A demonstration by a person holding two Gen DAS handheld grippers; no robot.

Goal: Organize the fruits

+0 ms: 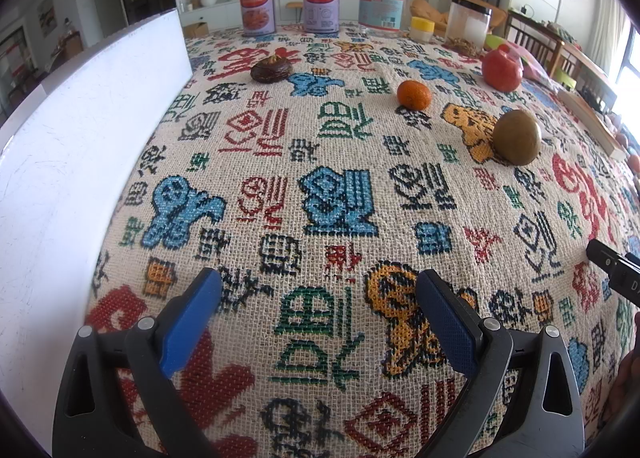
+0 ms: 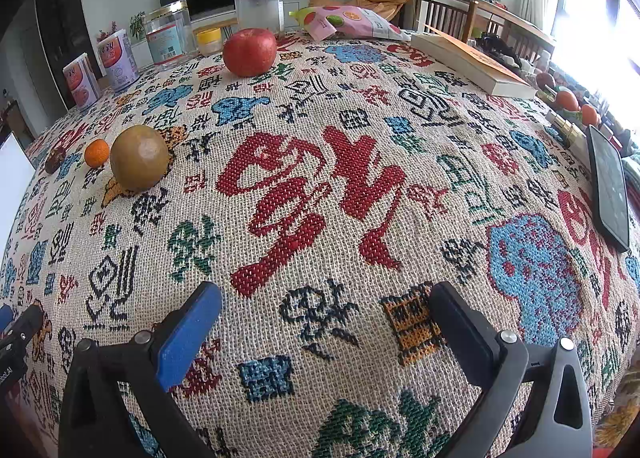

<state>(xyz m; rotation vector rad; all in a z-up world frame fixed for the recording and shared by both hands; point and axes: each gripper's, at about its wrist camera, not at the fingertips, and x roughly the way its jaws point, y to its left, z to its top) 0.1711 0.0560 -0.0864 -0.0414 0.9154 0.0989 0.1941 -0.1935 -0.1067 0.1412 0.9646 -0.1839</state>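
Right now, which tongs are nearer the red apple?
Right, though not by a wide margin. The right tongs are open, with the red apple ahead and slightly left across the tablecloth. From the left tongs, also open, it lies far ahead-right, beyond the mandarin.

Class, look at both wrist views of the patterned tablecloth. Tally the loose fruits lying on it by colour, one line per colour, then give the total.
Red (apple): 1
Orange (small mandarin): 1
Green-brown (round fruit): 1
Dark brown (wrinkled fruit): 1
Total: 4
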